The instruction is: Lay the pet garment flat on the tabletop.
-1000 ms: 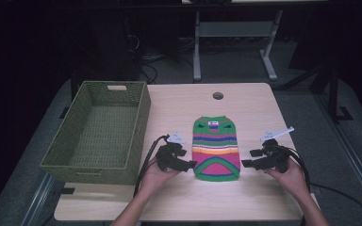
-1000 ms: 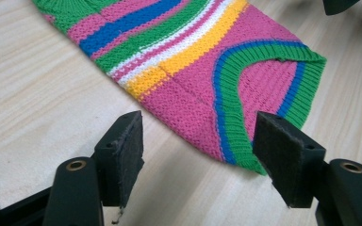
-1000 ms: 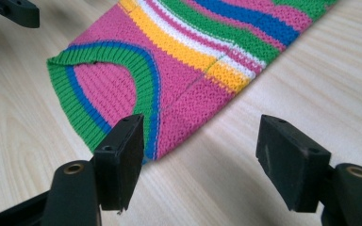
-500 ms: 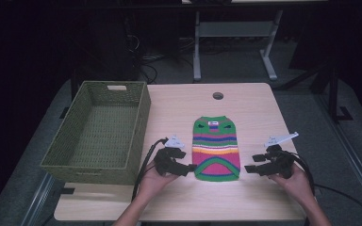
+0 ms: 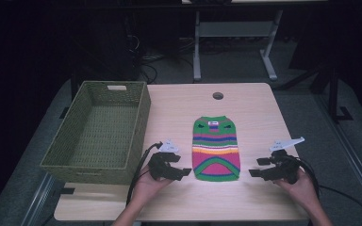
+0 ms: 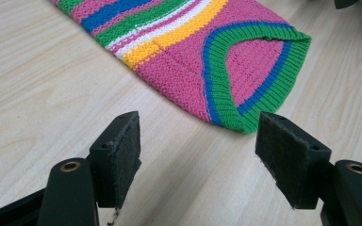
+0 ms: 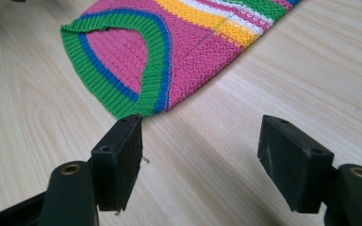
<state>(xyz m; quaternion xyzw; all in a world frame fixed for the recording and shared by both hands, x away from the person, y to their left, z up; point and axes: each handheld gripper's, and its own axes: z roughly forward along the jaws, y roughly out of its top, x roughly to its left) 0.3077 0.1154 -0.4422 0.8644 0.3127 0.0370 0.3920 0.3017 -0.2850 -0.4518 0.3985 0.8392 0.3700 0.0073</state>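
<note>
Black jaws on the left gripper (image 5: 184,172) stand wide apart with nothing between them; the right gripper (image 5: 255,170) is just as open and empty; both hover close over the table (image 5: 179,117), though whether they touch it is hard to tell; between them the striped knitted sweater (image 5: 216,149) lies flat on the wood, its green hem nearest; a woven green basket (image 5: 101,129) sits to the left.

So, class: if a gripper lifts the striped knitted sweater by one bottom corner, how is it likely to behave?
The sweater is soft knit lying flat on the table, so it would probably droop and fold rather than hold its shape. It looks thin and small, so likely light. Its ribbed green hem should give the pads some grip, so slipping seems unlikely.
</note>
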